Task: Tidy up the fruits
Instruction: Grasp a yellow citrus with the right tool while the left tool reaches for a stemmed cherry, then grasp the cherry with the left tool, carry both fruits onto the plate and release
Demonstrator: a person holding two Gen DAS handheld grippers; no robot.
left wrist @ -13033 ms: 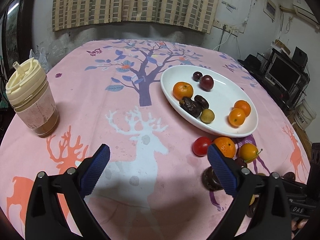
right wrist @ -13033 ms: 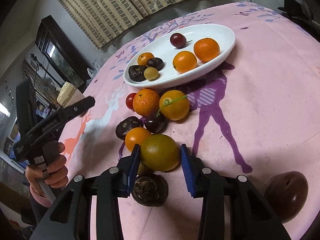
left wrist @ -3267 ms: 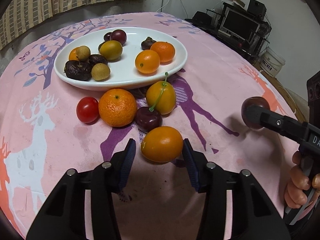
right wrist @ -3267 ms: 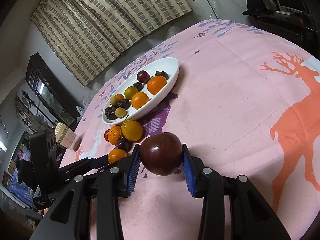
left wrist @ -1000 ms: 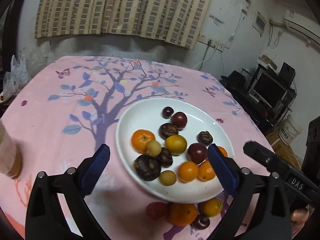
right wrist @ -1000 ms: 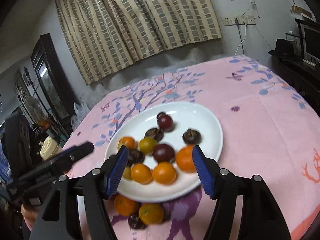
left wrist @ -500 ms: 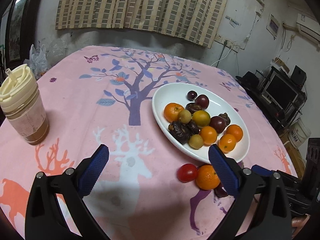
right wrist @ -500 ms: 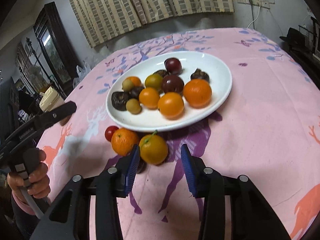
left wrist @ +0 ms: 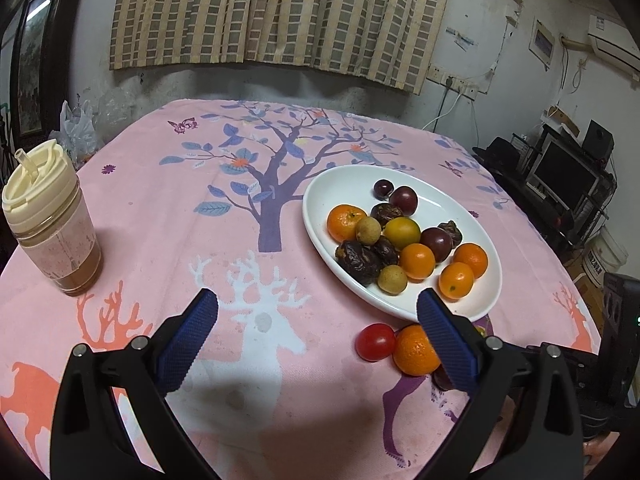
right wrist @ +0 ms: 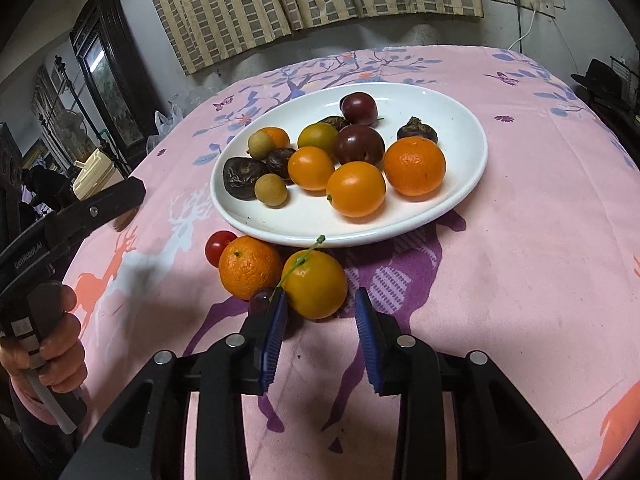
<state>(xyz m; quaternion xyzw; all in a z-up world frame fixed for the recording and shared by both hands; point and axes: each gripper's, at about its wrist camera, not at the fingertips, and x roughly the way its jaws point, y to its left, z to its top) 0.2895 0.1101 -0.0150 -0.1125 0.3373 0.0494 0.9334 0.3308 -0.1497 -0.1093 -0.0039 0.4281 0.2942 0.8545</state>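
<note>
Fingers of the right gripper (right wrist: 320, 316) sit parted w/ nothing between them, tips just short of a stemmed yellow-orange fruit (right wrist: 315, 283) on the bench (right wrist: 520, 260). That fruit lies beside an orange (right wrist: 249, 267), a cherry tomato (right wrist: 219, 242) & a dark cherry (right wrist: 261, 298), all just in front of the white plate (right wrist: 460, 184), which is piled w/ oranges, plums, dates & longans. Left gripper (left wrist: 316, 334) is spread wide & empty above the pink cloth, near a lidded cup (left wrist: 50, 218) on its left.
</note>
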